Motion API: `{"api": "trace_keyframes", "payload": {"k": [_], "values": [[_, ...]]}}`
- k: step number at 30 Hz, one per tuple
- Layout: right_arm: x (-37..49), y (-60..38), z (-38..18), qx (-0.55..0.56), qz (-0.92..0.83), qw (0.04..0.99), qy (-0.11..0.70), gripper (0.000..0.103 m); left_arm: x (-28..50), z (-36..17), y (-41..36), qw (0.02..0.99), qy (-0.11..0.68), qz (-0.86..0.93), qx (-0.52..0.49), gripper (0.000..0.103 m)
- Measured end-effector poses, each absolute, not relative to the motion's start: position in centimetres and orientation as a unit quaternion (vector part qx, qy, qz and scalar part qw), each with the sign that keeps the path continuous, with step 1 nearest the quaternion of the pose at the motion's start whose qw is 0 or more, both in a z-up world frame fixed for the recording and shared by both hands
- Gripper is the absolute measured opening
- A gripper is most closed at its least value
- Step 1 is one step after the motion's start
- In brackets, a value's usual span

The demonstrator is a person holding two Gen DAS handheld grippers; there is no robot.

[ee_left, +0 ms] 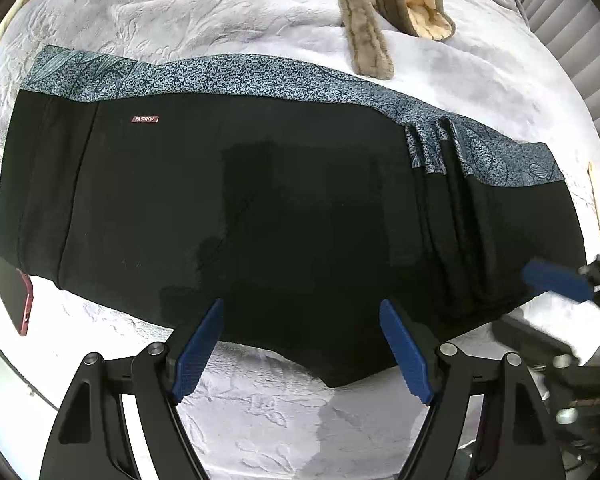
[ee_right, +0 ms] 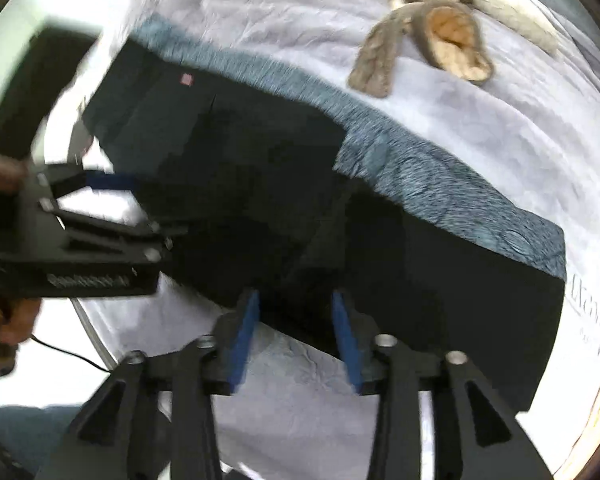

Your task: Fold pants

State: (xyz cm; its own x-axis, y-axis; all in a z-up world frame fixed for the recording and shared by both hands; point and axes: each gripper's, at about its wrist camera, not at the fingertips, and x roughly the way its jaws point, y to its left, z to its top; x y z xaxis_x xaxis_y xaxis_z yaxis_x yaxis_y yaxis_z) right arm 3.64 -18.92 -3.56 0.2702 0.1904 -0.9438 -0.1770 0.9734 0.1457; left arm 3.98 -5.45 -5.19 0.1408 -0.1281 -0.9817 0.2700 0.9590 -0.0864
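Note:
Black pants (ee_left: 240,208) with a blue patterned band (ee_left: 260,76) along the far edge lie flat across the grey bedspread (ee_left: 180,12), with a small red "FASHION" label at the left. My left gripper (ee_left: 302,308) is open at the pants' near edge, empty. My right gripper (ee_right: 296,300) is open, its jaws partly apart, at the near edge of the pants (ee_right: 260,184) further right, empty; the view is blurred. Its blue fingertip (ee_left: 556,280) shows at the right in the left wrist view. The left gripper (ee_right: 112,182) shows at the left in the right wrist view.
A brown fleece slipper (ee_left: 416,0) and a brown strap-like piece (ee_left: 366,36) lie on the bed beyond the pants. A red phone (ee_left: 20,300) sits at the pants' left end. A grey headboard or cushion (ee_left: 572,40) is at the far right.

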Motion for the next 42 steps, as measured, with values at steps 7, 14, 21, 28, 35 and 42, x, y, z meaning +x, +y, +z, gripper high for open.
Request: {"api": "trace_keyframes", "payload": {"k": [7,14,21,28,35,42], "values": [[4.3,-21.5,-2.9,0.079,0.085,0.792,0.600,0.066,4.3,-5.5,-6.2,0.755,0.640,-0.133,0.047,0.103],[4.3,-19.8,-4.2,0.073,0.071,0.782,0.615,0.084,3.9,-5.6,-4.8,0.751,0.647,-0.125,0.034,0.103],[3.6,-19.2,-5.8,0.090,0.046,0.762,0.640,0.103,3.7,-5.9,-2.7,0.747,0.656,-0.108,0.019,0.103],[4.3,-18.2,-6.2,0.084,0.042,0.750,0.654,0.103,3.9,-6.6,-0.3,0.743,0.660,-0.110,-0.001,0.103],[6.5,-17.4,-5.9,0.076,0.031,0.754,0.652,0.103,4.4,-6.6,2.7,0.748,0.658,-0.088,-0.025,0.103],[8.8,-18.0,-7.6,0.069,-0.023,0.753,0.653,0.103,5.6,-6.2,6.9,0.767,0.637,-0.053,-0.057,0.103]]}}
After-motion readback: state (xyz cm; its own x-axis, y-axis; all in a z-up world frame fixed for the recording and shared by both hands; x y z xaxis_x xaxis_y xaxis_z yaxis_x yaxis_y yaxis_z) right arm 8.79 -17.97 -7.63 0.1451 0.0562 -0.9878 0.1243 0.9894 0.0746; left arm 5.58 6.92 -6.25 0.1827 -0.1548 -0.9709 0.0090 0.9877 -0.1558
